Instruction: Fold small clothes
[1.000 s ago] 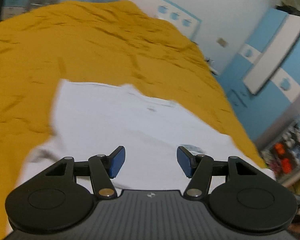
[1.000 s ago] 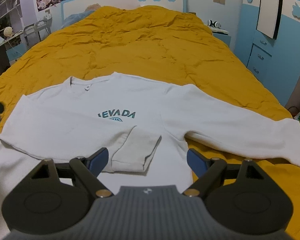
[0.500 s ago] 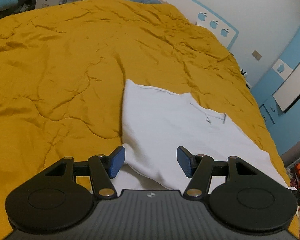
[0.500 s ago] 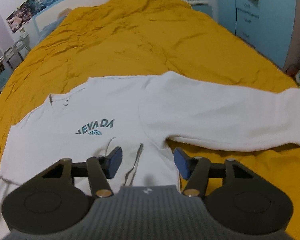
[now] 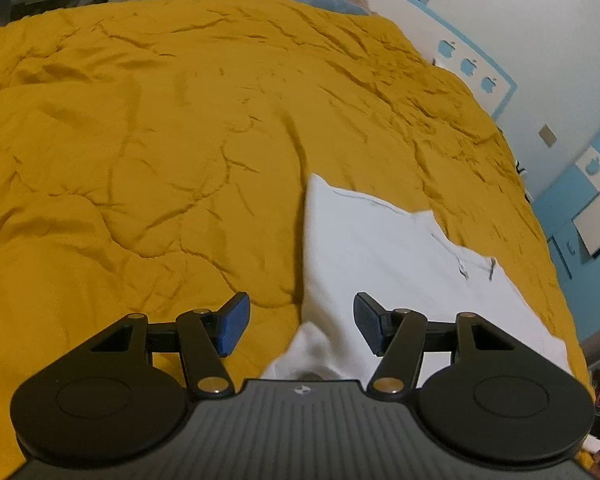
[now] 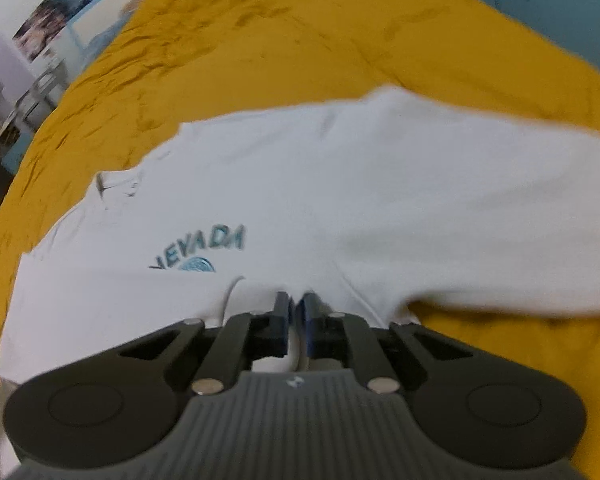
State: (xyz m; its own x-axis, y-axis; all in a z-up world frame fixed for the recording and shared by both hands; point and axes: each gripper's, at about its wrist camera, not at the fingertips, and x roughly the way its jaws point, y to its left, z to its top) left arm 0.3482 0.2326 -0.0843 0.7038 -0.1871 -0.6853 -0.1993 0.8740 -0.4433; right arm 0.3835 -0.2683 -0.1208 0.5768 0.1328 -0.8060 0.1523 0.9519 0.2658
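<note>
In the right wrist view, the right gripper (image 6: 296,320) sits nearest, its 2 blue-padded fingers (image 6: 282,322) pressed almost together with a thin fold of white fabric pinched between them. That fabric belongs to the white sweatshirt (image 6: 300,200), which lies flat on the bed's yellow bedspread (image 6: 340,40). Just beyond the fingertips, a cuffed sleeve end (image 6: 244,296) rests folded across the chest, partly covering the teal "NEVADA" print (image 6: 204,246). The neckline (image 6: 118,184) lies farther off to the left, and the other sleeve (image 6: 500,216) stretches out to the right, flat on the bedspread. The picture is blurred, so finer fabric detail cannot be told.

In the left wrist view, the left gripper (image 5: 296,326) has its 2 fingers spread wide, holding nothing. A bunched edge of the sweatshirt (image 5: 380,248) lies beneath the gap between the fingers, nearer the right one; whether they touch the cloth cannot be told. Past it, the garment runs away to the right, with its collar (image 5: 476,266) near the far edge. The wrinkled bedspread (image 5: 140,140) fills the left and the distance. Beyond it stand a white headboard with 3 blue apple shapes (image 5: 466,66) and a blue and white wardrobe (image 5: 588,200) at the right.
</note>
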